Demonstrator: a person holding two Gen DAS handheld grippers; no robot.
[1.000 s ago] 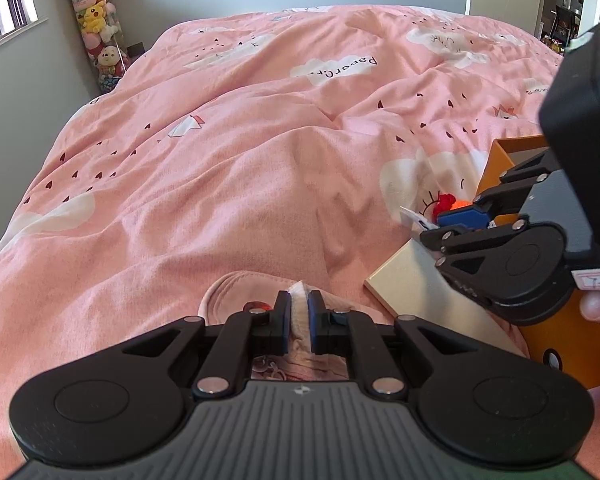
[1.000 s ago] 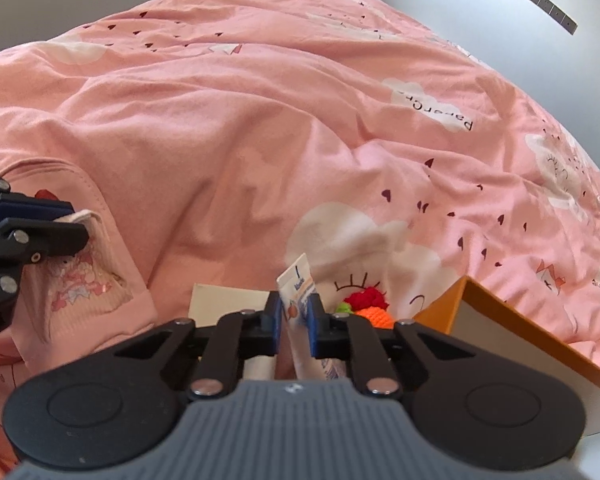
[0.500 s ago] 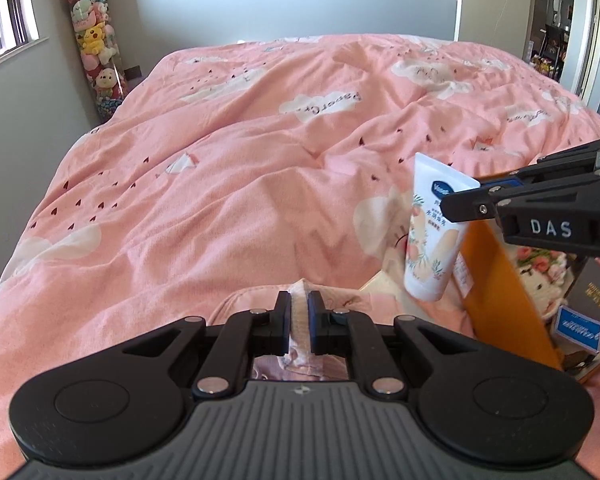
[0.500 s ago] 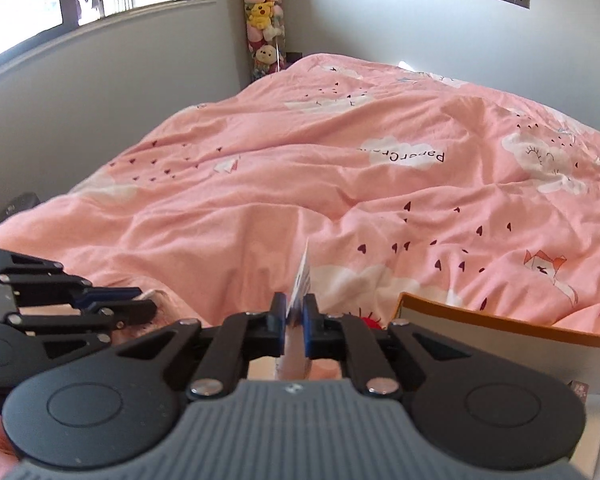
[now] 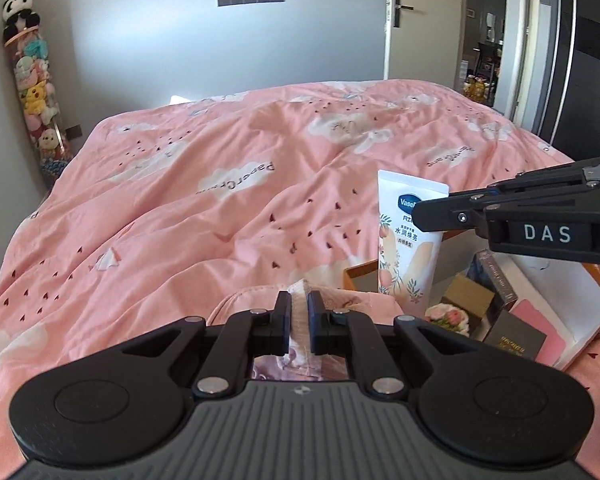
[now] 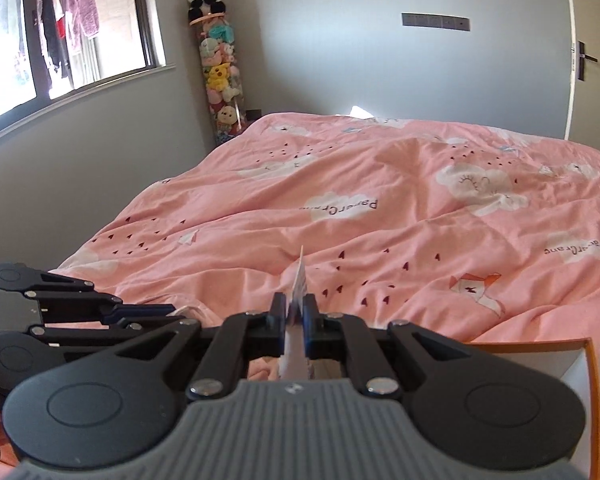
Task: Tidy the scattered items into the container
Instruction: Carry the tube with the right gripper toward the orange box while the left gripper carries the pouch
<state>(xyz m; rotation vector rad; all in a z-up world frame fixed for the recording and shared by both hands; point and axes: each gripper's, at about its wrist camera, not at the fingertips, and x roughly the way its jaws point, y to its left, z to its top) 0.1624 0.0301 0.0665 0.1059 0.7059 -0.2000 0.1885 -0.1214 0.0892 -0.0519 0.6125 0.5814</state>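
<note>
- The white lotion tube (image 5: 410, 240) hangs upright in the right gripper (image 6: 295, 312), its flat crimped end pinched between the closed jaws and its cap end pointing down; its long axis runs near vertical, square to the line of the jaws.
- Seen edge-on from the right wrist view, only a thin white sliver of the tube rises above and drops below the jaws.
- The orange-rimmed box (image 5: 580, 320) lies below and just to the right of the hanging tube; from the left wrist view the tube's lower end overlaps the box's near-left corner, so I judge it is at the rim, not yet over the middle.
- Inside the box sit small dark cartons (image 5: 516, 336), a pink card (image 5: 540, 320) and a little flower piece (image 5: 448, 317), leaving white floor free toward the far side.
- The left gripper (image 5: 299, 312) has its jaws closed on a fold of pink patterned cloth (image 5: 300, 300), which trails down under the jaws toward the bed (image 5: 220, 200).
- The right gripper is the nearer to the box; the cloth is to the left of the box, with the tube between them.
- The coming move likely turns on carrying the tube rightward past the rim before letting it go, cap first.
</note>
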